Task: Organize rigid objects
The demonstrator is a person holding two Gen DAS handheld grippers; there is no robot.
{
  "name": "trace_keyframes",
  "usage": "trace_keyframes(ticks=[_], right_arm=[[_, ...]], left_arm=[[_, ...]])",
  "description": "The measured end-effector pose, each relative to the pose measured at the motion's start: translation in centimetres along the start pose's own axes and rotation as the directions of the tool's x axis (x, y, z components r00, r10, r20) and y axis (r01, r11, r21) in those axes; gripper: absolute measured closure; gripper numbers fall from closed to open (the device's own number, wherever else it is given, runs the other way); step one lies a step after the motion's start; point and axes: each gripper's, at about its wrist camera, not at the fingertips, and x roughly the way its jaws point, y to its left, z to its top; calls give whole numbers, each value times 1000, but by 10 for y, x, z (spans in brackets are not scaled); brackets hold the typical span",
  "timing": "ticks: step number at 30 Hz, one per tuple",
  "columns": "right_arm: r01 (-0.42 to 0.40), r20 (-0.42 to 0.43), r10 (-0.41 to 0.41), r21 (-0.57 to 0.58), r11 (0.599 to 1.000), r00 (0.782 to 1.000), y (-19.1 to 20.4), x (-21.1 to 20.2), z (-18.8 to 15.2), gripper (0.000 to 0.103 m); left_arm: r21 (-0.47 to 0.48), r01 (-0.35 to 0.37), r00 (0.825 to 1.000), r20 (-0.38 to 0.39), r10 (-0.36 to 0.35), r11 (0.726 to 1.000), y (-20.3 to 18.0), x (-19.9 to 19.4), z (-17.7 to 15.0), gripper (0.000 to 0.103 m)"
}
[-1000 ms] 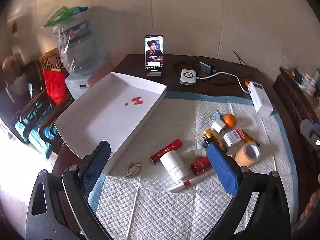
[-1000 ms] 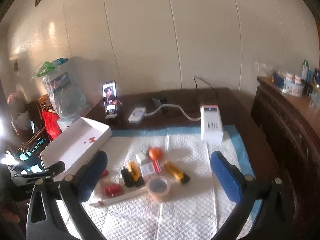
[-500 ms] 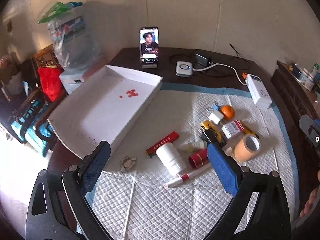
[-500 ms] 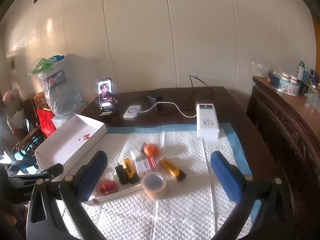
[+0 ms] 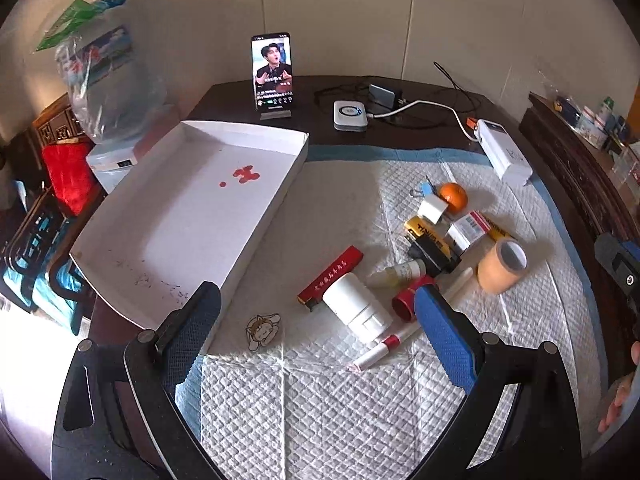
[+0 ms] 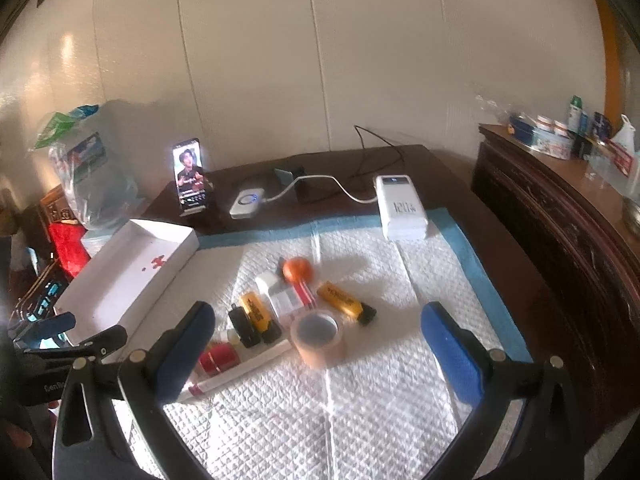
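A white shallow tray (image 5: 280,184) lies at the left of a quilted white pad (image 5: 340,400); it also shows in the right wrist view (image 6: 120,304). Small items lie in a heap on the pad: a white bottle (image 5: 356,306), a red flat box (image 5: 330,274), a red cap (image 5: 408,306), a white pen (image 5: 384,350), a tape roll (image 5: 502,266), an orange (image 5: 453,196), yellow and black markers (image 5: 430,242). My left gripper (image 5: 316,328) is open and empty, above the pad near the bottle. My right gripper (image 6: 318,344) is open and empty, above the tape roll (image 6: 318,338).
A phone on a stand (image 5: 273,74), a white charger (image 5: 351,115) with cable and a white power bank (image 5: 504,152) stand at the back of the dark table. A wooden sideboard (image 6: 560,216) is at the right. A water dispenser with a bagged bottle (image 5: 104,92) stands at the left.
Both views have shifted a little; the left gripper has drawn back and up, so the tray and the heap sit slightly farther away. Both grippers stay open. No object has moved.
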Motion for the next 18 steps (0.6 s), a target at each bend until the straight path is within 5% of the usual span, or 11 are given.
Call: trace_keyframes(ticks=[11,18], right_arm=[[-77,-18,76,-57,995,997,-18,11,25,0],[-160,-113,157,-19,987,981,-26,42,18,0]], left_arm=[[-30,-41,999,-34,40,999,-10,4,2,4],[-82,-102,992,-82,95,991,-5,10,-13,4]])
